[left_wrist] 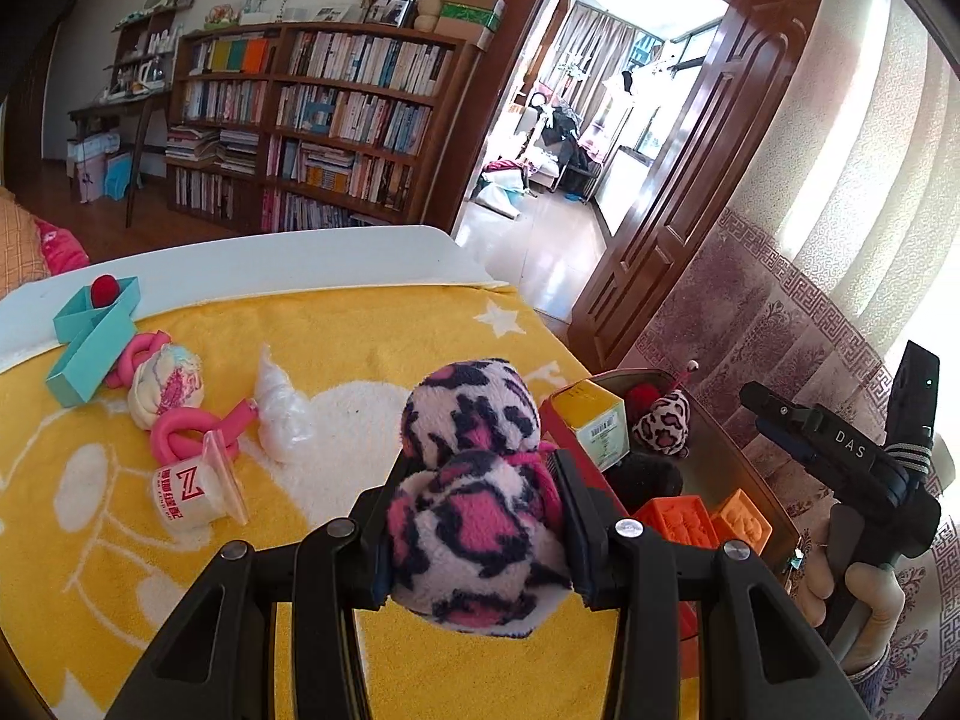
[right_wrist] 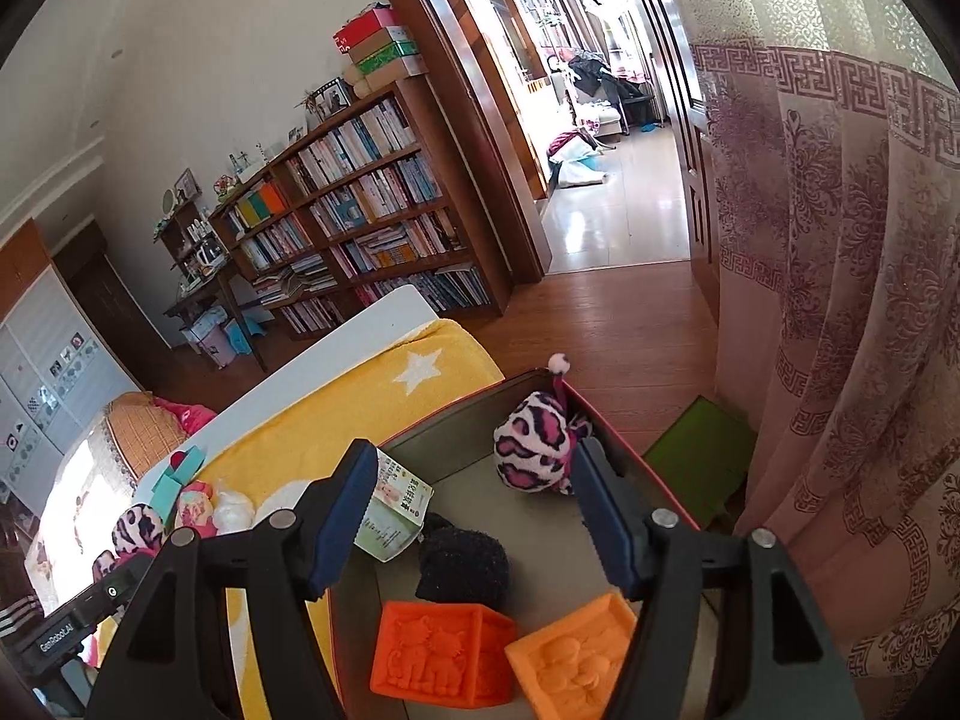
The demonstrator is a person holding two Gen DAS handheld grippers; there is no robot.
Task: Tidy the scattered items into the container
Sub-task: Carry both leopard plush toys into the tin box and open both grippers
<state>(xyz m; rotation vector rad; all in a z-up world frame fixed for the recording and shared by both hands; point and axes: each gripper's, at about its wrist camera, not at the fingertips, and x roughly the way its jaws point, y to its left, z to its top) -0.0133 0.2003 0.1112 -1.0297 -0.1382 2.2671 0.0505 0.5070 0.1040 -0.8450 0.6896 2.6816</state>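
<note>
left claw (left_wrist: 480,516) clamped on leopard plush (left_wrist: 474,498), long axis pointing away | right claw (right_wrist: 468,516) apart over container (right_wrist: 450,438) | yellow blanket (left_wrist: 360,348), bookshelf (left_wrist: 312,120) room

Bright daylight through curtain (right_wrist: 840,300); floor glare; fisheye-warped dark corners.

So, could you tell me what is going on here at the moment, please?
A person is tidying toys off a yellow blanket into a container, with a gripper in each hand. The left gripper is shut on a pink leopard plush toy. The right gripper is open and empty above the container, which already holds two orange blocks, a small box and another leopard plush. Several items remain on the blanket.
</note>
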